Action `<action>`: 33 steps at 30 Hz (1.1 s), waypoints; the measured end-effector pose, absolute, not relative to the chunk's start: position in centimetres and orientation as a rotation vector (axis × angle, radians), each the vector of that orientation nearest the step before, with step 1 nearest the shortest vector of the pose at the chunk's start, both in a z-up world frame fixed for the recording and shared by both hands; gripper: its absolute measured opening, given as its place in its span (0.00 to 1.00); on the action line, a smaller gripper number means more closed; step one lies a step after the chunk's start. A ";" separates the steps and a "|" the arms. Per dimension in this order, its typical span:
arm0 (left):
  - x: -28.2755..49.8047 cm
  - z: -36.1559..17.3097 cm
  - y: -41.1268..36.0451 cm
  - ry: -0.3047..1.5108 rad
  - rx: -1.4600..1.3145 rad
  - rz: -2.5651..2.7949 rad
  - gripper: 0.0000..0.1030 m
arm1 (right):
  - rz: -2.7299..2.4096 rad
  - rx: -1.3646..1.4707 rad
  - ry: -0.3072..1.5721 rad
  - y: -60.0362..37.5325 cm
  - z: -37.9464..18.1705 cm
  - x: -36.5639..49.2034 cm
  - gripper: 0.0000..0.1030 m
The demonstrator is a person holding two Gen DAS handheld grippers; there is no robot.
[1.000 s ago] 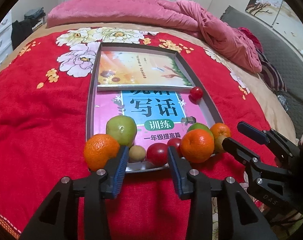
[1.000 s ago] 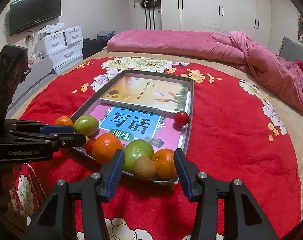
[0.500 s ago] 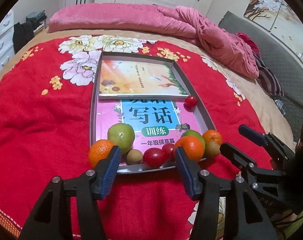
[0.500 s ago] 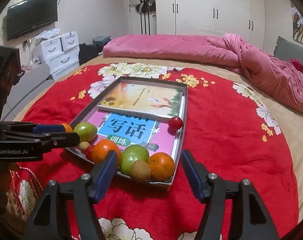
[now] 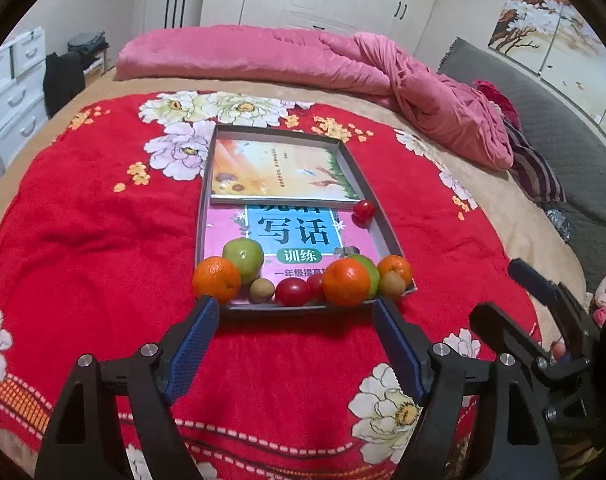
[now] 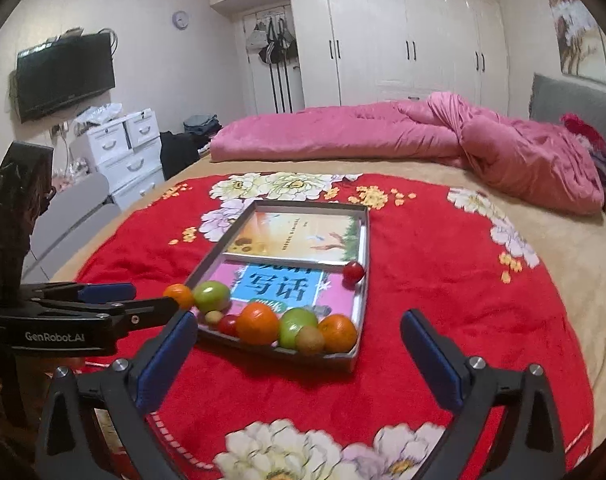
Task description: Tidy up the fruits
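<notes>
Fruits (image 5: 303, 280) crowd tray (image 5: 379, 216) near edge | left gripper (image 5: 299, 344) agape, empty | right gripper (image 6: 299, 352) agape, empty

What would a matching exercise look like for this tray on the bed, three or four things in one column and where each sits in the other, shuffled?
Column one:
1. lone red fruit
2. sunflower book
3. leftmost orange
4. left tongs

Column two:
A. near left corner of the tray, beside a green apple
B. far half of the tray
C. open, above the red blanket, short of the tray
D. against the tray's right wall, apart from the other fruit

Pairs: 1-D, 2-B, 3-A, 4-C
</notes>
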State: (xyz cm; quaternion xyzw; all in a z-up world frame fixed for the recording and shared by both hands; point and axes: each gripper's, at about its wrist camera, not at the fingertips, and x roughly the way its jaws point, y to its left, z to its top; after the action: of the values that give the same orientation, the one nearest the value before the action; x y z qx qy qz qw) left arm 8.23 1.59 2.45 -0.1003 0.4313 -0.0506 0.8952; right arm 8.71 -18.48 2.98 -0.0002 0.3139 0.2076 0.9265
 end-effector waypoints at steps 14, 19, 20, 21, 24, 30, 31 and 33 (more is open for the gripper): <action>2.5 1.5 2.2 0.934 -0.240 -0.066 0.78 | 0.398 0.008 0.773 -18.7 0.6 4.8 0.99; 2.3 1.0 2.1 0.949 -0.226 -0.069 0.78 | 0.396 -0.007 0.771 -18.3 0.3 4.4 0.99; 2.3 1.0 2.2 0.948 -0.231 -0.068 0.78 | 0.401 -0.012 0.772 -18.1 0.3 4.3 0.99; 2.3 1.0 2.1 0.943 -0.233 -0.069 0.78 | 0.403 -0.011 0.773 -18.1 0.2 4.3 0.99; 2.3 1.0 2.0 0.936 -0.220 -0.064 0.78 | 0.403 0.013 0.785 -18.2 0.0 4.4 0.99; 2.5 0.9 2.4 0.942 -0.234 -0.062 0.78 | 0.389 0.016 0.789 -18.4 -0.1 4.6 0.99; 2.5 0.9 2.4 0.943 -0.235 -0.060 0.78 | 0.387 0.013 0.788 -18.3 -0.1 4.5 0.99; 2.5 0.9 2.4 0.940 -0.232 -0.057 0.78 | 0.388 0.008 0.785 -18.2 0.0 4.5 0.99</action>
State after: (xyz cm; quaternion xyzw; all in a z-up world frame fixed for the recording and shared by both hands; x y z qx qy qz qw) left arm 2.49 2.43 0.86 -0.1114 0.4519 -0.0273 0.8847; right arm 4.51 -18.25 -0.03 0.0039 0.3802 0.1881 0.9056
